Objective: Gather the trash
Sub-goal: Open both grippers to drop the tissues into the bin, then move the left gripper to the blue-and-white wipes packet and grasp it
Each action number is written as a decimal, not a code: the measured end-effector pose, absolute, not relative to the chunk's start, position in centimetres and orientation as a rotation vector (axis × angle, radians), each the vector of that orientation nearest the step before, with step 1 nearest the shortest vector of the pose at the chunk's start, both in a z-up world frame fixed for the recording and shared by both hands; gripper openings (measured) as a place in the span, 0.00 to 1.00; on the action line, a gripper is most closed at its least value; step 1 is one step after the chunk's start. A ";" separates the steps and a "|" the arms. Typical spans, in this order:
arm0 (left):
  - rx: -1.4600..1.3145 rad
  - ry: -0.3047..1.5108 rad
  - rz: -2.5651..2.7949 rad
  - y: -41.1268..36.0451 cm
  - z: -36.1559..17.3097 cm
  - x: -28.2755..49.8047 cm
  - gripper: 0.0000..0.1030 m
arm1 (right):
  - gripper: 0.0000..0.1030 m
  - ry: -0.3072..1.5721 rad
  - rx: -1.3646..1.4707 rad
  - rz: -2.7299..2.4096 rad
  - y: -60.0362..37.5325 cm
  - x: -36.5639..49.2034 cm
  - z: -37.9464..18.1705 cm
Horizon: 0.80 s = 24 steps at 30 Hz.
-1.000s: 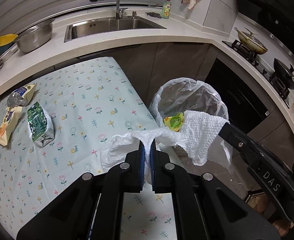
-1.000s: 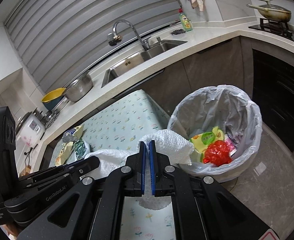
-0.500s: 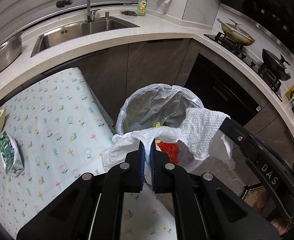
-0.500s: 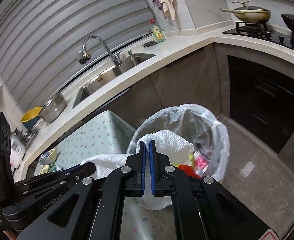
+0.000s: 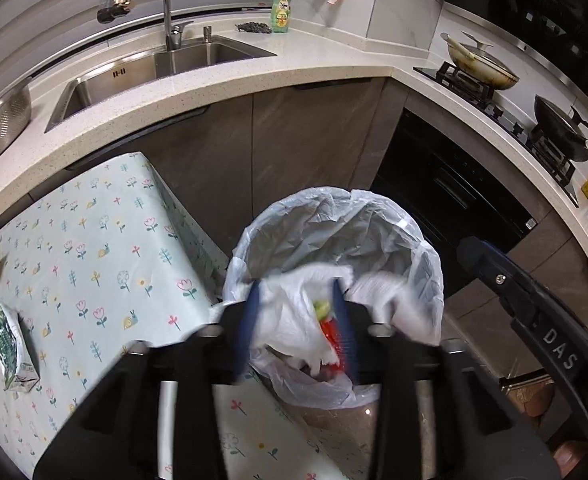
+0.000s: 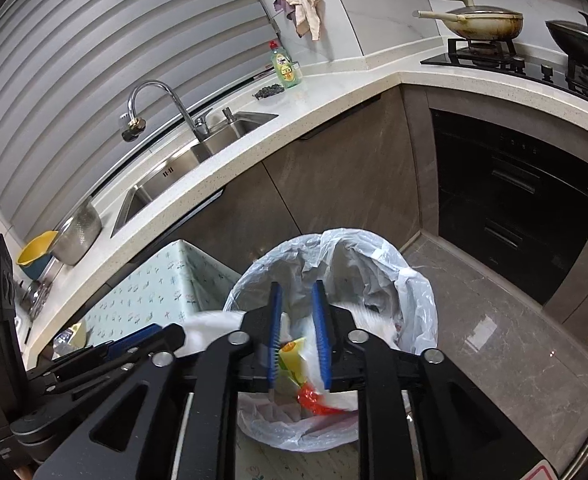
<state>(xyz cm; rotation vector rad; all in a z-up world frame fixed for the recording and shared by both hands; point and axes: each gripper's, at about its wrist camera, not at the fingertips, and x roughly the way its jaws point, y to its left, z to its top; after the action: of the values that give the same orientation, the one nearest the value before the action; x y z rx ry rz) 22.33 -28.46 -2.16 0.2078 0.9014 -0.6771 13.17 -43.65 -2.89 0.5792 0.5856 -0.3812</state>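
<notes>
Both pairs of tongs hang over the lined trash bin, their jaws opening as a white paper towel slips free. The left tongs (image 5: 296, 312) are spread wide above the near rim of the bin (image 5: 414, 232), and the paper towel (image 5: 290, 320) sags between the blue pads without either pad pressing on it. The right tongs (image 6: 297, 332) are parted less, and here too the towel (image 6: 314, 356) hangs loose in the gap, over the middle of the bin's mouth (image 6: 414, 280).

The towel stretches sideways from one pair of tongs to the other, its long axis running across the bin. From both pairs it lies straight ahead and below, already inside the ring of the plastic liner, so the drop appears to need only gravity. A yellow-green wrapper (image 6: 290, 354) and a red scrap (image 6: 314, 400) lie in the bin under it.

More trash waits on the flowered desk (image 5: 106, 248) left of the bin: a green-and-white carton (image 5: 8, 348) lies far from the bin near the desk's left edge, its long axis pointing roughly away from the camera. The left tongs are the nearer pair to it, so the next pickup likely falls to that hand.
</notes>
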 end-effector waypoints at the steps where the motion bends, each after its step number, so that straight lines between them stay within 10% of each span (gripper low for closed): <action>1: 0.202 0.884 -0.667 -28.3 -1.9 22.4 0.53 | 0.24 0.580 0.575 -0.384 -43.7 13.2 -2.7; 24: 0.140 0.780 -0.573 -20.5 3.1 20.5 0.64 | 0.40 0.501 0.461 -0.335 -37.8 10.6 3.2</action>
<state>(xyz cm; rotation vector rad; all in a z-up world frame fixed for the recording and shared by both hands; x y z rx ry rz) 20.47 -20.52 3.12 0.1400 0.7801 -0.5733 10.62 -37.79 3.23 0.4613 0.5009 -0.3345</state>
